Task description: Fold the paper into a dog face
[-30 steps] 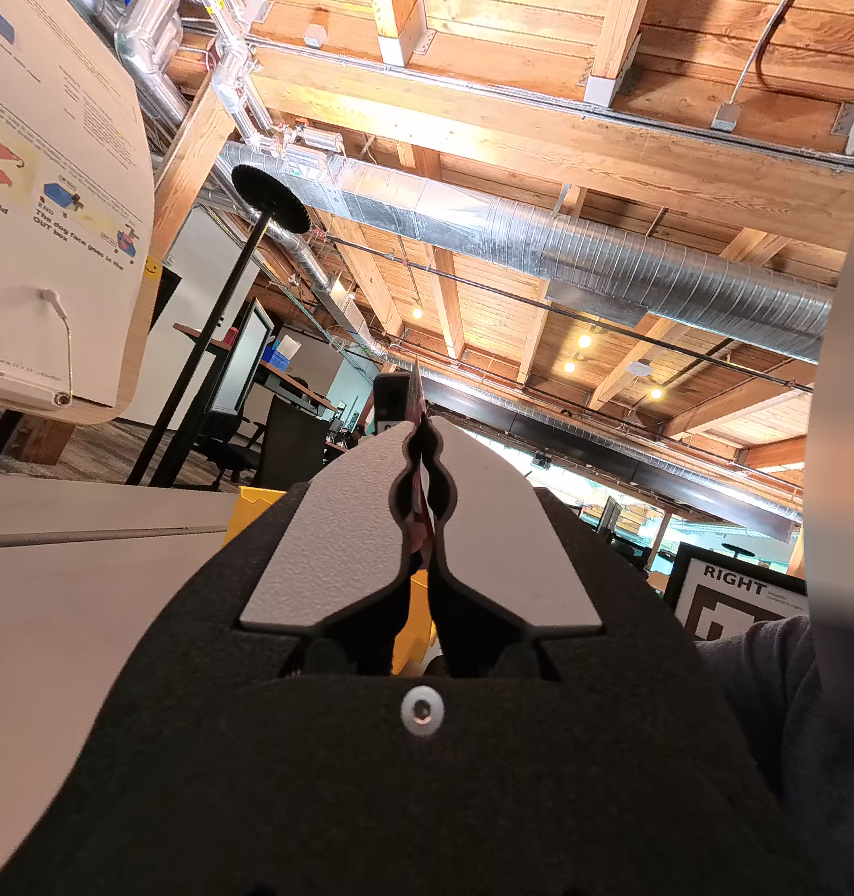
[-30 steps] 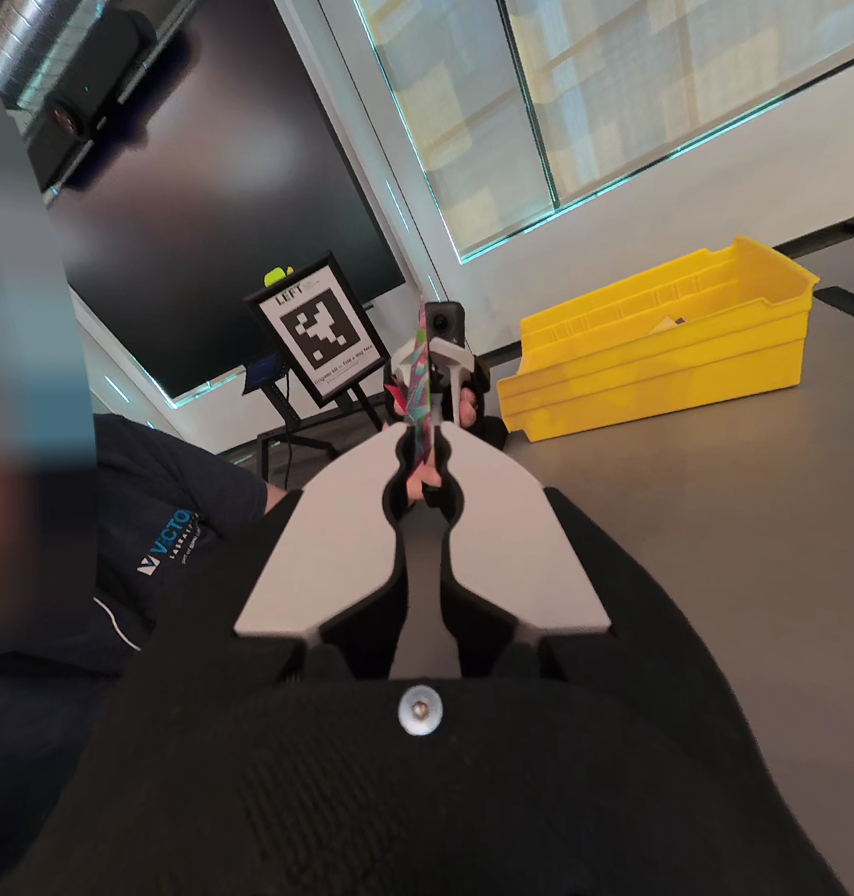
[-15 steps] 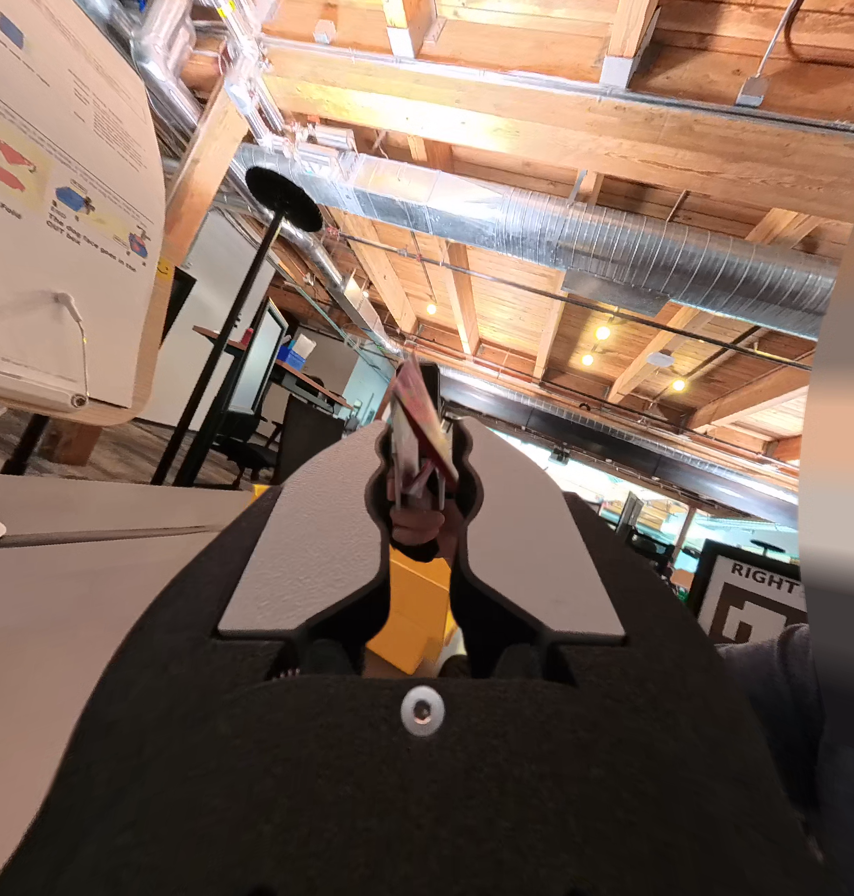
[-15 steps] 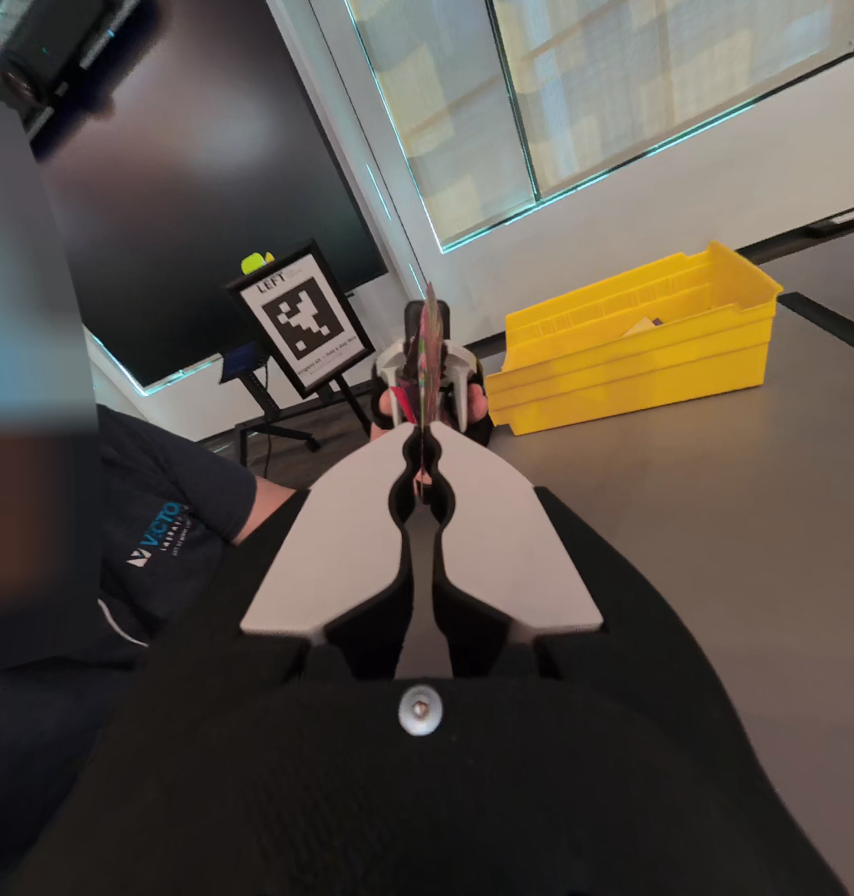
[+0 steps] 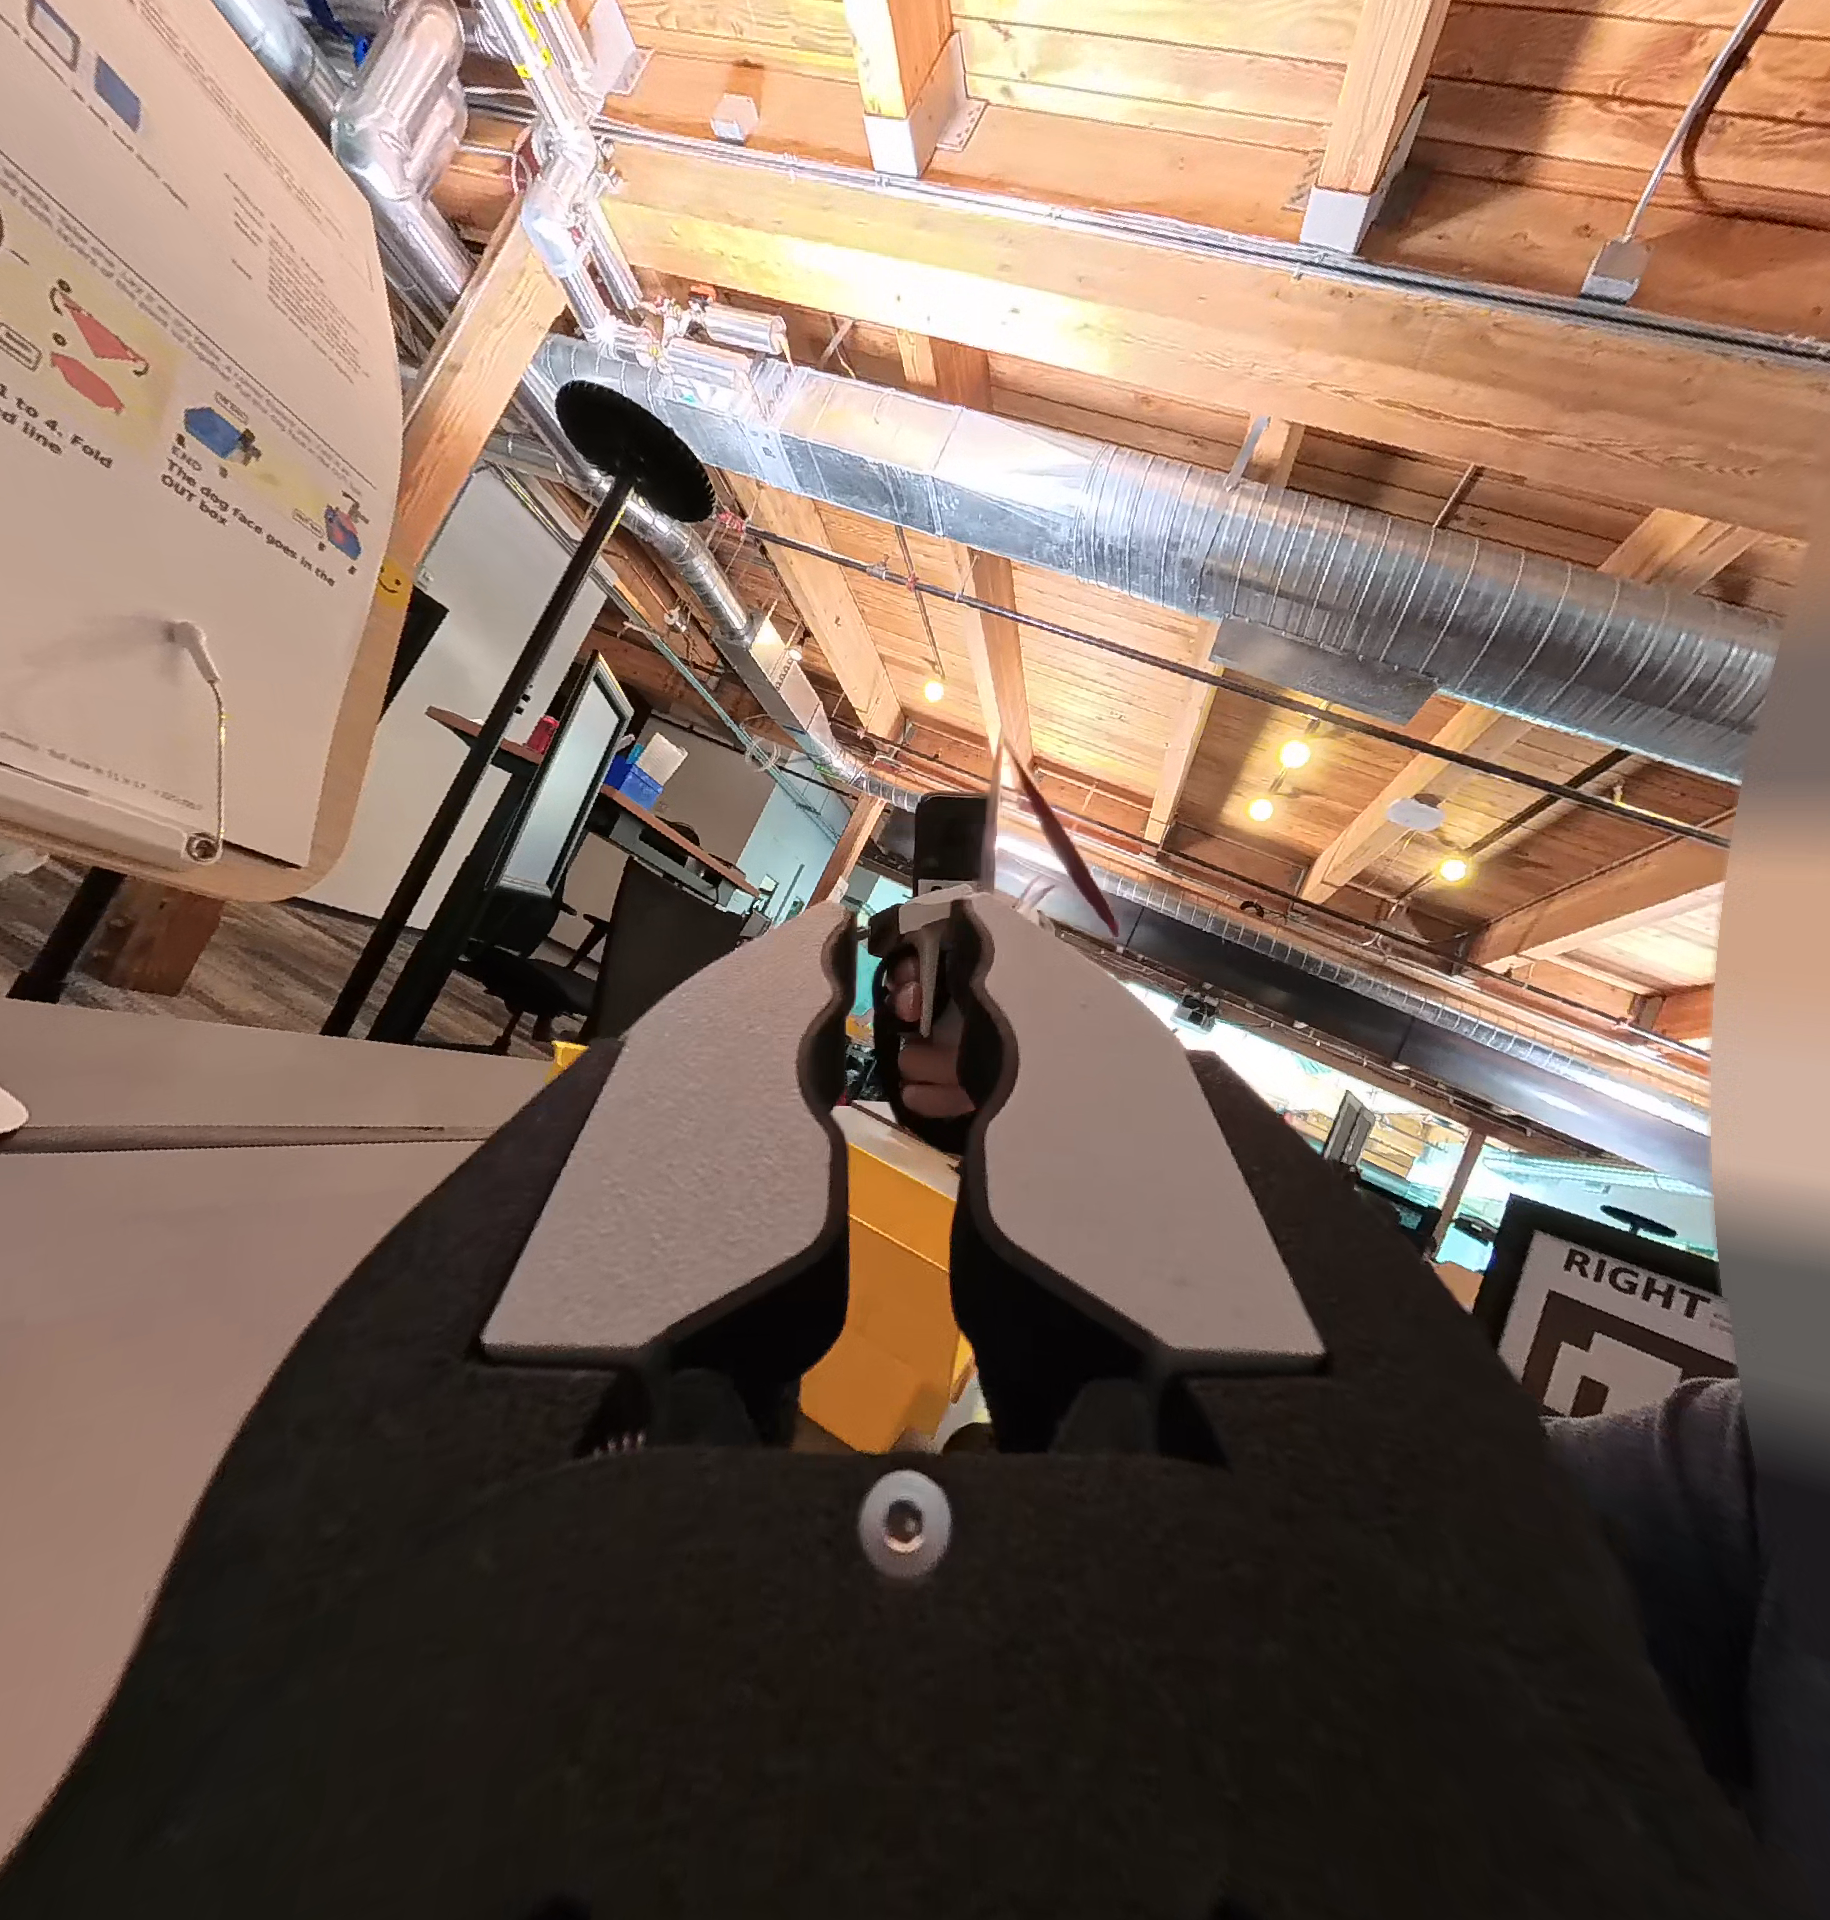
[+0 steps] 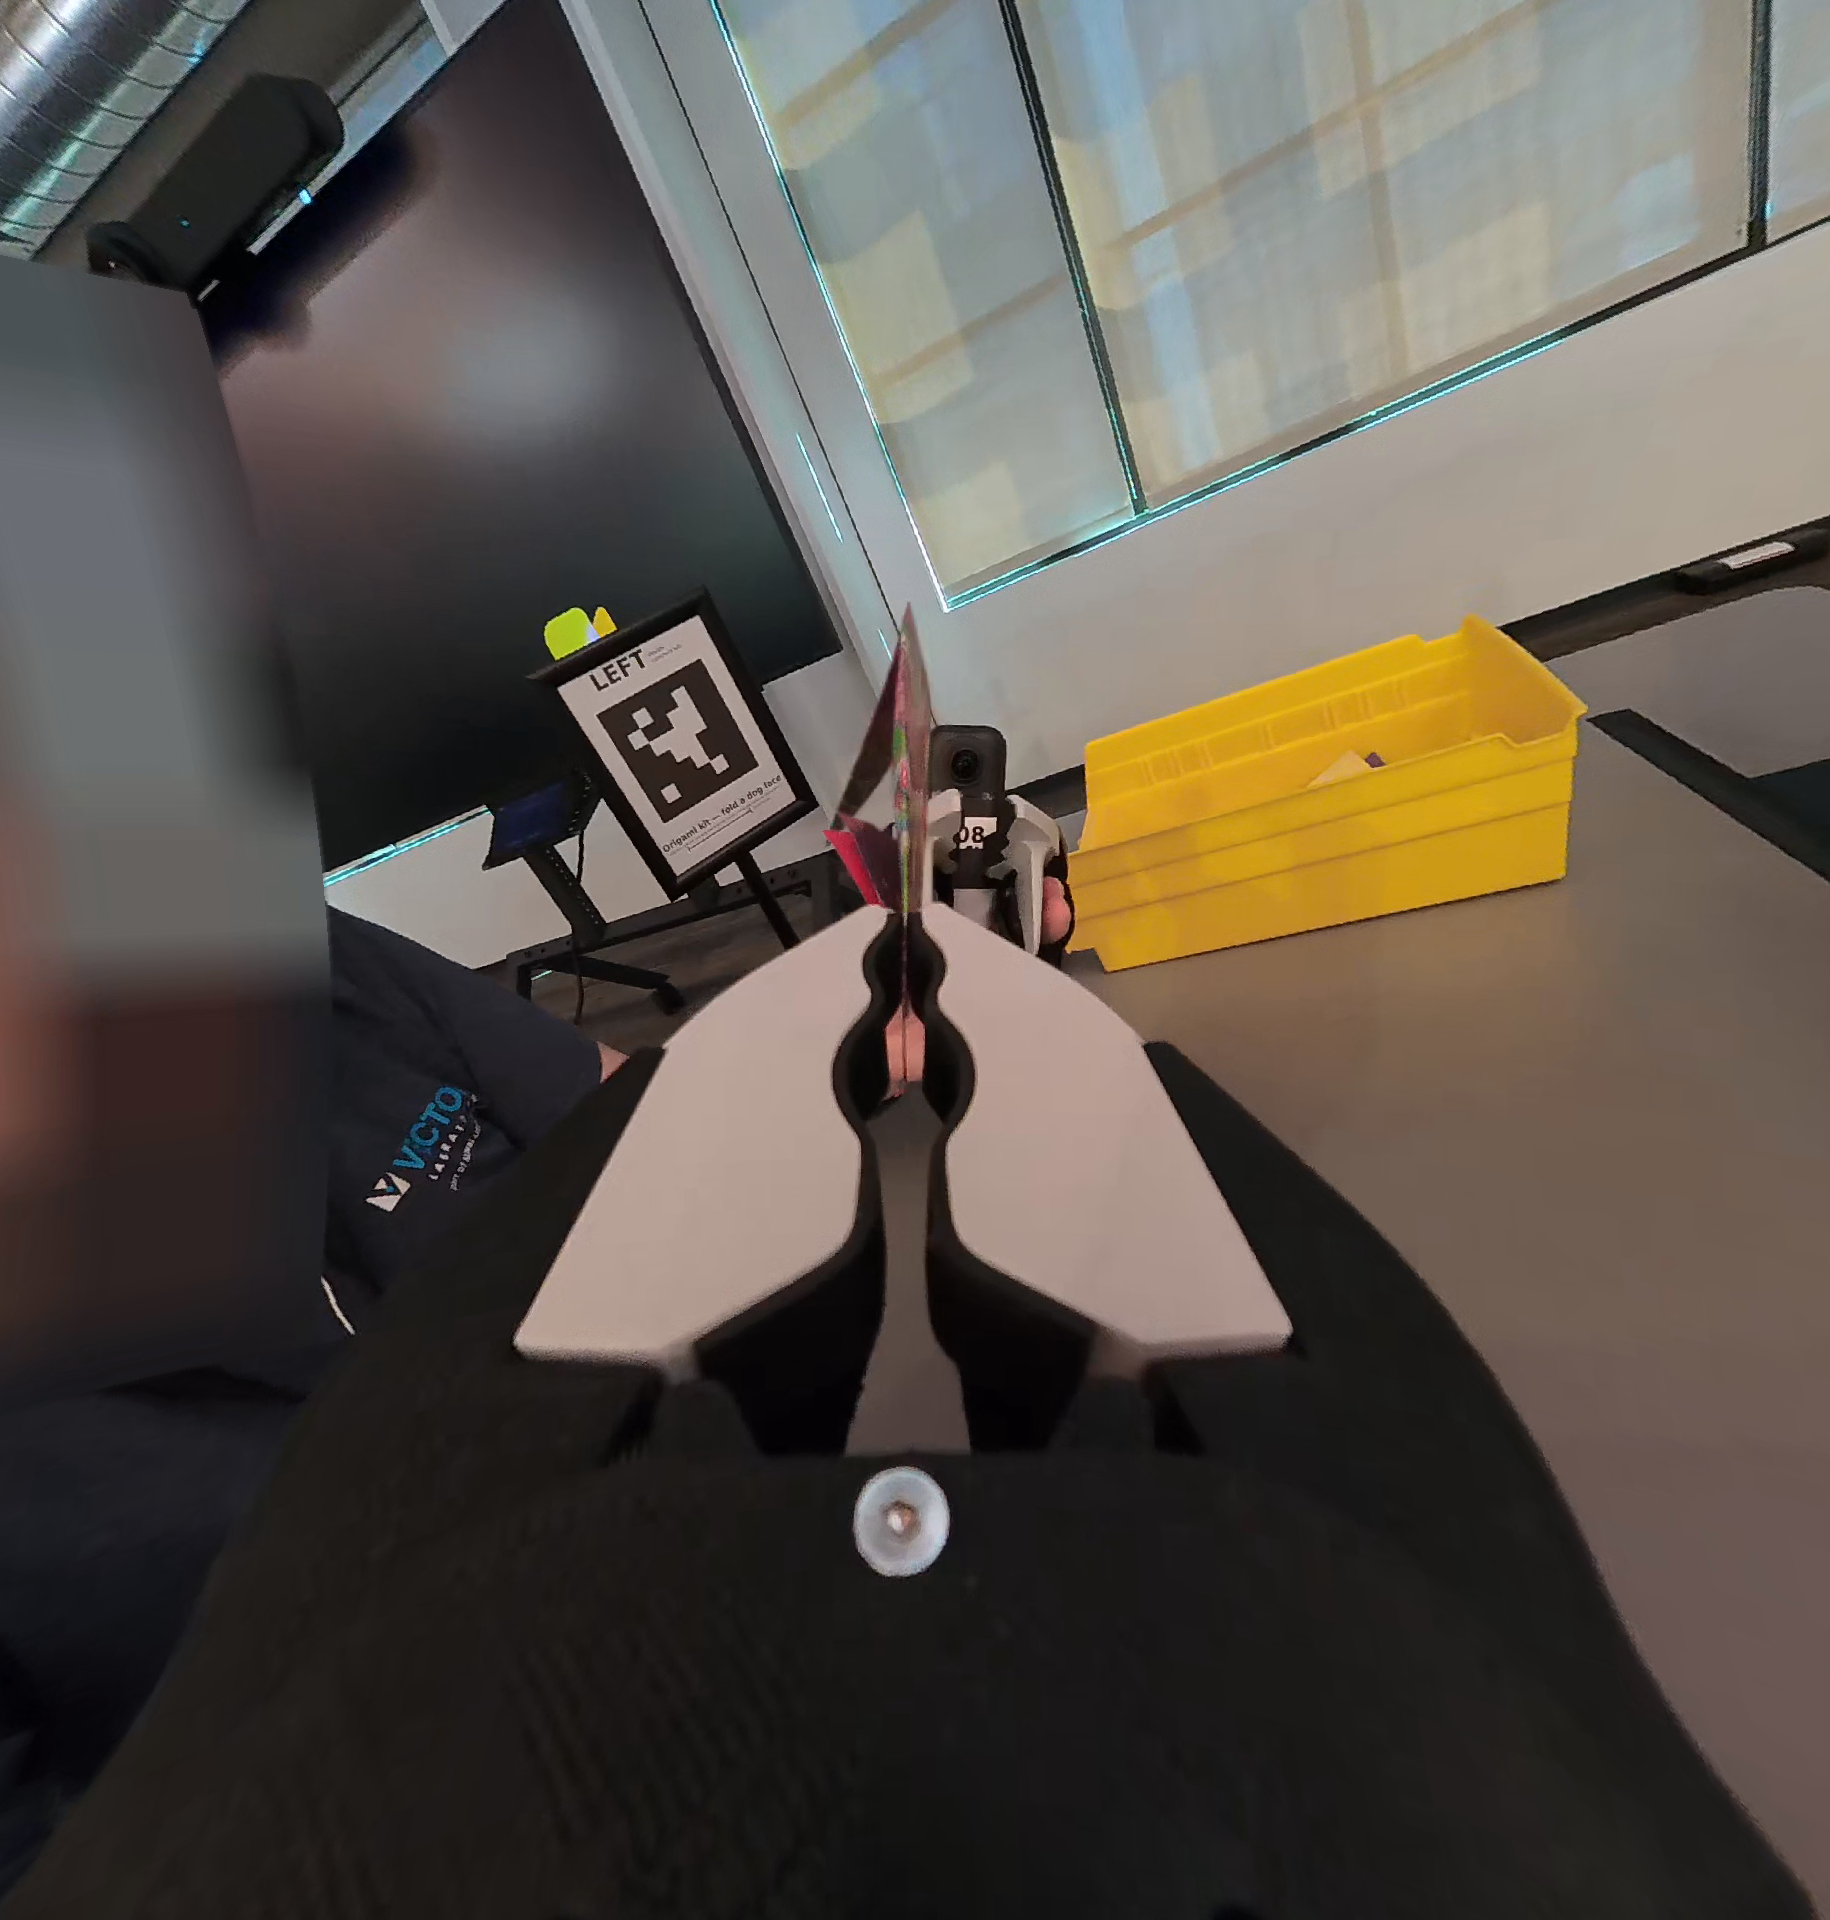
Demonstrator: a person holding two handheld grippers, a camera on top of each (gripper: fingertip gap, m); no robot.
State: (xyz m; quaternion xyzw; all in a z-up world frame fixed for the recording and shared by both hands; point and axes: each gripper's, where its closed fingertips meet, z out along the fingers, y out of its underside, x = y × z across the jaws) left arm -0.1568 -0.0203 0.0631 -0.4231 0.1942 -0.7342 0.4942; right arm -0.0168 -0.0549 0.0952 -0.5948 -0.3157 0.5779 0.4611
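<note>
Multicoloured paper, already partly folded, stands edge-on and upright between the tips of the right gripper, whose jaws are pressed together on its lower edge. Left gripper, parted by a narrow gap and holding nothing, faces it; the paper rises just beyond and slightly right of its tips. Long axis runs vertically. Judged from this, the next pinch falls to the left gripper. Beyond the right gripper and to its right, a yellow bin sits on the grey table.
</note>
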